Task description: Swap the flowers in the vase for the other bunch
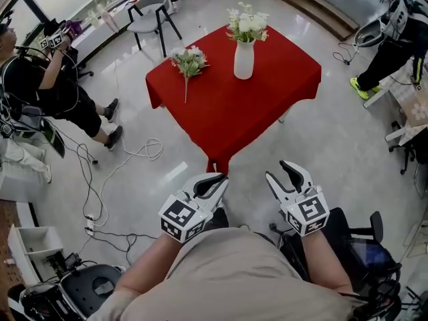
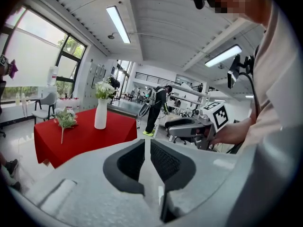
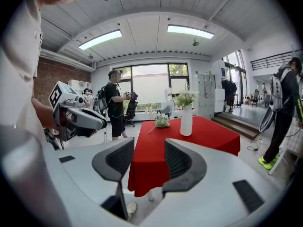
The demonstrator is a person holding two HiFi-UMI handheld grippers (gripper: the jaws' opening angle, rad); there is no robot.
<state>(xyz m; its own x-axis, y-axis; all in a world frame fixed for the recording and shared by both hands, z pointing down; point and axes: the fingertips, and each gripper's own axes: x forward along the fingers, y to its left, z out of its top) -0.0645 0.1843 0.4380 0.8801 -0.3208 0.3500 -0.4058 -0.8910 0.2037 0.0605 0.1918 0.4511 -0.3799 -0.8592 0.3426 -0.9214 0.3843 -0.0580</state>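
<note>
Short of the counter (image 1: pixel 254 105)
Left tool (image 1: pixel 217 179) clenched, right tool (image 1: pixel 281 172) released; grip vase flowers (image 1: pixel 246 25) low on stems.

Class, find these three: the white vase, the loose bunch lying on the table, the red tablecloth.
white vase (image 1: pixel 244 61): head view, middle of its body.
loose bunch (image 1: pixel 189 59): head view, on its blossoms.
red tablecloth (image 1: pixel 247 112): head view, bare cloth in front of the vase.
</note>
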